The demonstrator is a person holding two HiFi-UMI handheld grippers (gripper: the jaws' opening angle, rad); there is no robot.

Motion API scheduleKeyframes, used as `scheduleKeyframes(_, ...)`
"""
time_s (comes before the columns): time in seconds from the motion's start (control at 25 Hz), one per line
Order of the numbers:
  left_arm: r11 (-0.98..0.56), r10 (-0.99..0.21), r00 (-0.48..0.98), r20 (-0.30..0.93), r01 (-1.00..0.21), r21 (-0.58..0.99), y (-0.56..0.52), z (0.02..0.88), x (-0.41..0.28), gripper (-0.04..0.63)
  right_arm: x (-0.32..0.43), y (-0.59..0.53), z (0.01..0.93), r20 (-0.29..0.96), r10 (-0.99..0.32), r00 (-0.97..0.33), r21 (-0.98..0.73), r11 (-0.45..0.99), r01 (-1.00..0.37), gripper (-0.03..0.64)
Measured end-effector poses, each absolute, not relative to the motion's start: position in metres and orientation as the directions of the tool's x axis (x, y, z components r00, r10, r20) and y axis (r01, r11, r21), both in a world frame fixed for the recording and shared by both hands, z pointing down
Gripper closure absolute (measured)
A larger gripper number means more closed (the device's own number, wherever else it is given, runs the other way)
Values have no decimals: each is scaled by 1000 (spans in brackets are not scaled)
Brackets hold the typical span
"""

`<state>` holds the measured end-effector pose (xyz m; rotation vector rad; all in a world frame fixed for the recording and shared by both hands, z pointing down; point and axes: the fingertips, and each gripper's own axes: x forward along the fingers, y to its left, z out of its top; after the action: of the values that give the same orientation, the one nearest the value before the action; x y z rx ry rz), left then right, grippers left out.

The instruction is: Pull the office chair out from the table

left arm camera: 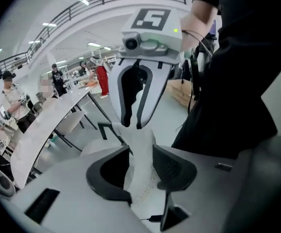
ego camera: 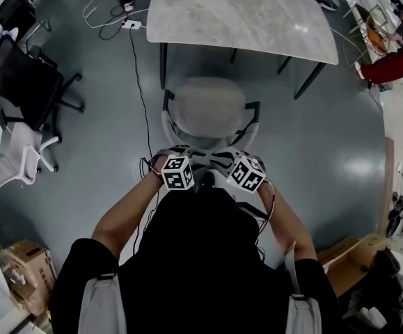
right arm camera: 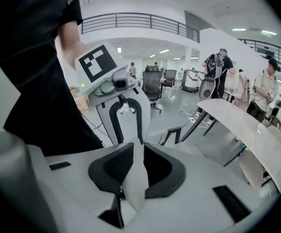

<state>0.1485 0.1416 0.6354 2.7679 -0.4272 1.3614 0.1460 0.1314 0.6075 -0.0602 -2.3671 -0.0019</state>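
Note:
The office chair [ego camera: 208, 103] has a pale seat and a white mesh backrest [ego camera: 208, 157]. It stands a little out from the marble-topped table [ego camera: 243, 12], its back toward me. Both grippers sit side by side on the backrest's top edge. My left gripper [ego camera: 178, 171] is open, and the white backrest edge [left arm camera: 140, 178] lies loosely between its wide jaws [left arm camera: 141, 149]. My right gripper [ego camera: 246, 172] is shut on the same edge, pinching the fabric [right arm camera: 133, 183] between its jaws [right arm camera: 138, 149]. Each gripper view also shows the other gripper opposite.
A black office chair [ego camera: 27, 82] and a white chair [ego camera: 13, 162] stand at the left. A black cable [ego camera: 140, 89] runs from a power strip [ego camera: 131, 24] across the floor beside the chair. Cardboard boxes [ego camera: 358, 256] sit at the lower right. People stand beyond the table [right arm camera: 247, 125].

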Motion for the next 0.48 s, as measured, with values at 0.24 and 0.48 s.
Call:
scheduleKeyframes(0.24,-925,-347,673,654,-359,-121,123,567,146,523,145,112,517,444,-19,-896,-67,996,-55,575)
scheduleKeyframes(0.48,-874,-467,759,454,-474,-107,108,492,143,572,155,90,432,194,-137,-972,-99,982,-158,591)
